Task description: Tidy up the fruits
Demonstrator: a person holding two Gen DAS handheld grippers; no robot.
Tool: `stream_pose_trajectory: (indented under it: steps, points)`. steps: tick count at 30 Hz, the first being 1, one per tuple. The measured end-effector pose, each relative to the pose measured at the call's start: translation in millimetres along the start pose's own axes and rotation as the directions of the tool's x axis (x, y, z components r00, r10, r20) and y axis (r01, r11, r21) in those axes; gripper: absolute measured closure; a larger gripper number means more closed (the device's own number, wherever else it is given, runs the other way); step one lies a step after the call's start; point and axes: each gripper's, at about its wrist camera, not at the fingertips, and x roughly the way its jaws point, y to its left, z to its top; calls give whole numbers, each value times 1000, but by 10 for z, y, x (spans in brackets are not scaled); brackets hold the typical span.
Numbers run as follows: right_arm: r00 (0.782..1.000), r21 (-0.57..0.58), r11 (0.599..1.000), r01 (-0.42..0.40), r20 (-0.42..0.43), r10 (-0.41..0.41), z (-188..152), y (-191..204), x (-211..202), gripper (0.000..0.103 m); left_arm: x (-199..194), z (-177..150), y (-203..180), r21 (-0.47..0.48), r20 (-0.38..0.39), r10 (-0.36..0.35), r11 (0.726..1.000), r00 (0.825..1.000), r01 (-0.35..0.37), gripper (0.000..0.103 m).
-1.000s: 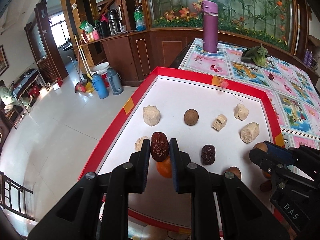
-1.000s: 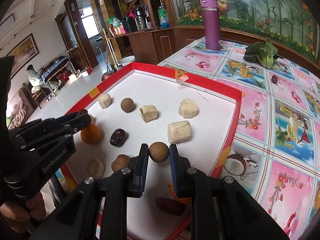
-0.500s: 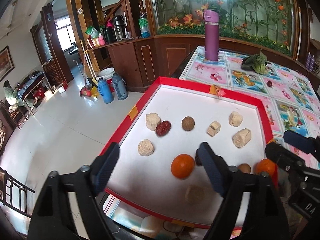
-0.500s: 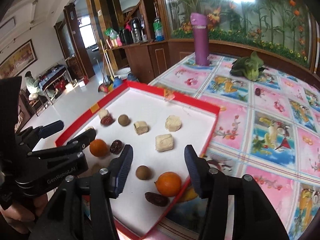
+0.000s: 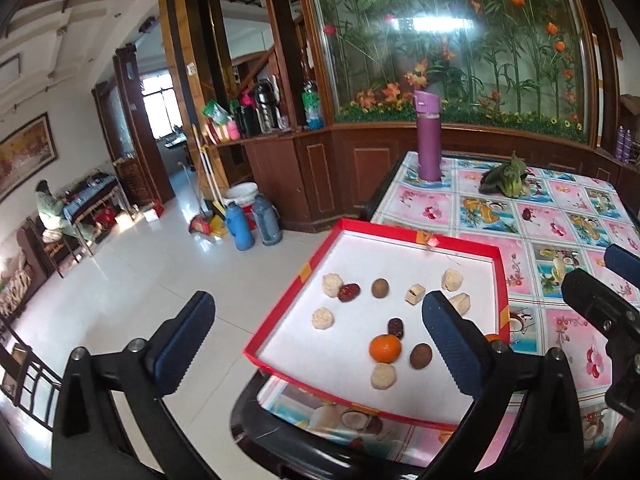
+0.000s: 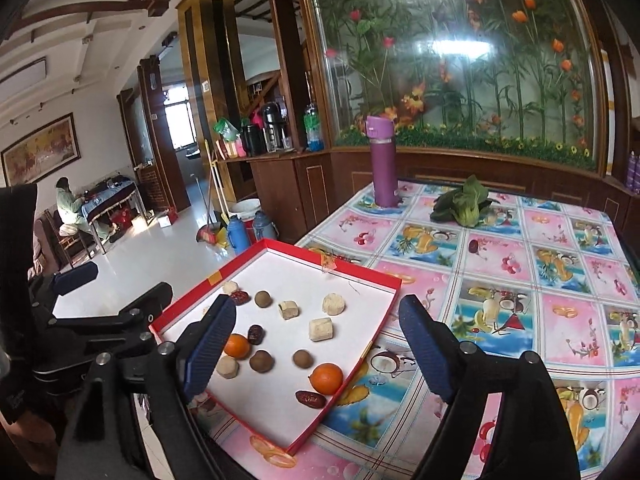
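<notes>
A red-rimmed white tray lies at the table's near corner. It holds two oranges, dark red dates, brown round fruits and several pale chunks. My left gripper hangs open and empty, high above the tray's near left side. My right gripper is open too, above the tray's near right, holding nothing. Each gripper shows at the edge of the other's view: the right one and the left one.
On the fruit-patterned tablecloth stand a purple flask and a green leafy vegetable, with a loose date behind the tray. The floor drops away left of the tray, with two thermos jugs there.
Both grippers opened and pulled back and up from the tray. The left let go of a red date by the back-left chunk; the right let go of a brown round fruit.
</notes>
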Motion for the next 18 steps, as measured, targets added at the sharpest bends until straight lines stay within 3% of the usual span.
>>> stream_pose_trajectory:
  steps: [18]
  points:
    - [990,-62,998,2,144,7,22,170,-414,18,-658,146,157,-61,109,-13,998,994,20,0]
